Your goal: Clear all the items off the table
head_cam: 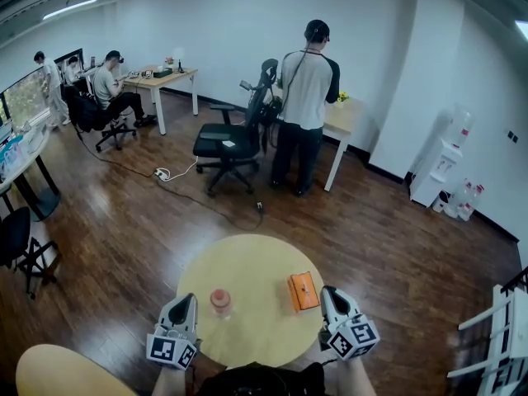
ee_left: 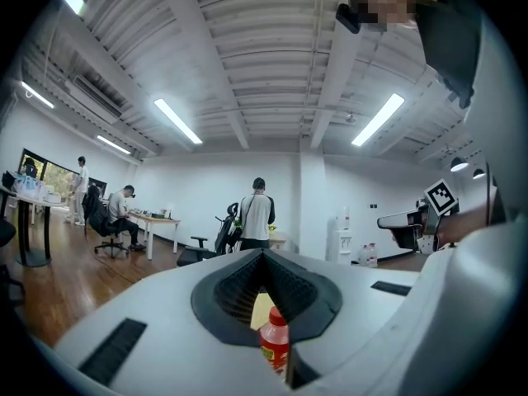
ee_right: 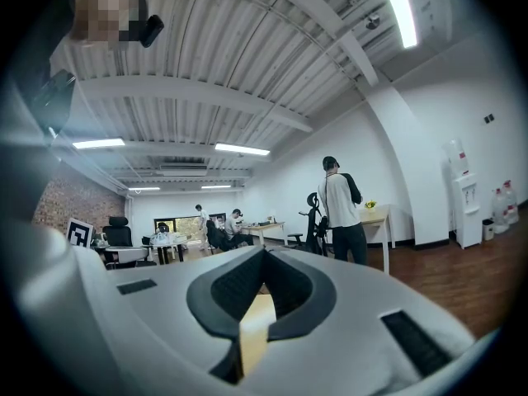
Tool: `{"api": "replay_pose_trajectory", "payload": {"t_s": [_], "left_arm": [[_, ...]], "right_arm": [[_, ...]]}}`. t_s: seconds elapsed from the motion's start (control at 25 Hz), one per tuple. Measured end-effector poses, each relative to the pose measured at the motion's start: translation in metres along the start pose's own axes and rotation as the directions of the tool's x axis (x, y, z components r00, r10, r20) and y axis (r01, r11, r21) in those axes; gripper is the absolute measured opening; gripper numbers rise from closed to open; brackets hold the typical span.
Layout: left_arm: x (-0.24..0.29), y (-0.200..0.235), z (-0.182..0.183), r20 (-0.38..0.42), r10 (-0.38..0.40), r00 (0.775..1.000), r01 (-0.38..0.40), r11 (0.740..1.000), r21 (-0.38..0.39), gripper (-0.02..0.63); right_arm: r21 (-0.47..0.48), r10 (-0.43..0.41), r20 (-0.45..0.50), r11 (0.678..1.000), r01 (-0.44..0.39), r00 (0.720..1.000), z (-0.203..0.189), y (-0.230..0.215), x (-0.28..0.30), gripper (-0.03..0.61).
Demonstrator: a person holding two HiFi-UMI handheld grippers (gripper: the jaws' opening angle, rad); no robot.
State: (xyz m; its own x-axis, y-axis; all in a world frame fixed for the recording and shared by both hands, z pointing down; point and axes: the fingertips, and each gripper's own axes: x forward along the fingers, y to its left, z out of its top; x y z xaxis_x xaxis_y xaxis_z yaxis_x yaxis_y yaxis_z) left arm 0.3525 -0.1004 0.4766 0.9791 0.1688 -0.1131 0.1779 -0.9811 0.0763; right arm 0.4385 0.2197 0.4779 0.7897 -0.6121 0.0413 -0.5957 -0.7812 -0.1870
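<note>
A round yellow table (head_cam: 247, 262) stands right in front of me. On it are a small clear bottle with a red cap (head_cam: 220, 301) and, to its right, an orange box (head_cam: 303, 291). My left gripper (head_cam: 186, 300) hovers at the table's near left edge, just left of the bottle, shut and empty. My right gripper (head_cam: 329, 292) is at the near right edge, beside the orange box, also shut and empty. In the left gripper view the bottle (ee_left: 275, 343) shows close ahead through the notch of the shut left gripper (ee_left: 264, 256). The right gripper view shows only the table top (ee_right: 256, 328) past the right gripper (ee_right: 264, 251).
A person (head_cam: 307, 106) stands at a desk behind the table, next to a black office chair (head_cam: 231, 139). More people sit at desks far left. A cable lies on the wood floor (head_cam: 198, 196). A water dispenser (head_cam: 441, 167), a white rack (head_cam: 495, 337) and another yellow surface (head_cam: 58, 374) are nearby.
</note>
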Motion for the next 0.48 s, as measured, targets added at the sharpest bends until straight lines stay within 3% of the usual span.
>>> {"api": "replay_pose_trajectory", "payload": {"t_s": [0.48], "left_arm": [[-0.013, 0.014, -0.002, -0.009, 0.041, 0.999, -0.042, 0.999, -0.023, 0.002]], "right_arm": [[0.003, 0.044, -0.026, 0.999, -0.044, 0.999, -0.003, 0.011, 0.021, 0.002]]}}
